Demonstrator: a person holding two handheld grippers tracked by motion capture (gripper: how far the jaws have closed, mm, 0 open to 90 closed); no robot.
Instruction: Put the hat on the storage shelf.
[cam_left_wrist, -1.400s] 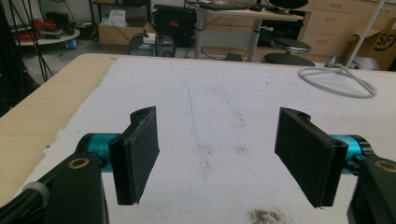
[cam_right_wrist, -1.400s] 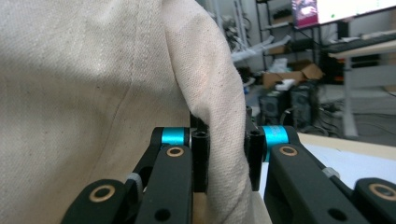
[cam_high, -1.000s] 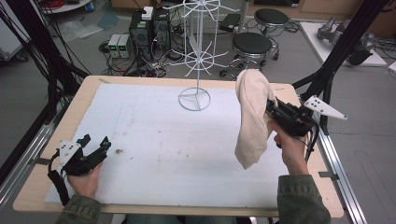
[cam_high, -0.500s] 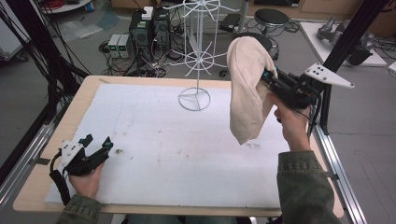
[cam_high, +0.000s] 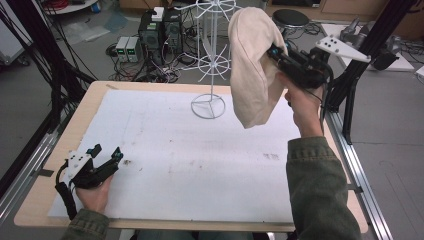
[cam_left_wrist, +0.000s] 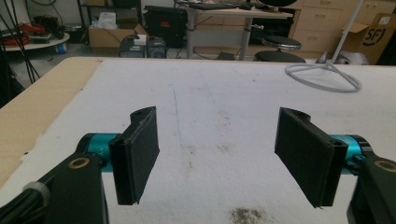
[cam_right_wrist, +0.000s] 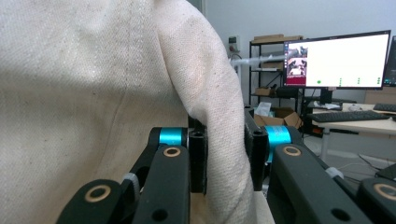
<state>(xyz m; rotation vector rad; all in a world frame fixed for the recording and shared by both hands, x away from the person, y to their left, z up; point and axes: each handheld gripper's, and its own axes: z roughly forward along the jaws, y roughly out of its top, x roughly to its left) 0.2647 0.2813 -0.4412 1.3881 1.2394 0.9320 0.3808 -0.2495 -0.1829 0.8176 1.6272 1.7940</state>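
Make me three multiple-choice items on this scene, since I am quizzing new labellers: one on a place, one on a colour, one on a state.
1. Where is the cloth cap?
A. flat on the table
B. held up in the air by the right gripper
C. hung on the wire rack

2. What colour is the cap?
A. cream
B. red
C. black

3. How do the jaws of the left gripper stand?
A. shut on the cap
B. shut on nothing
C. open with nothing between them

Key: 1 B, the high view shows it clear of the table and pinched in the right gripper's jaws; 2 A, cream fabric; 3 C, the left gripper view shows a wide gap over bare table.
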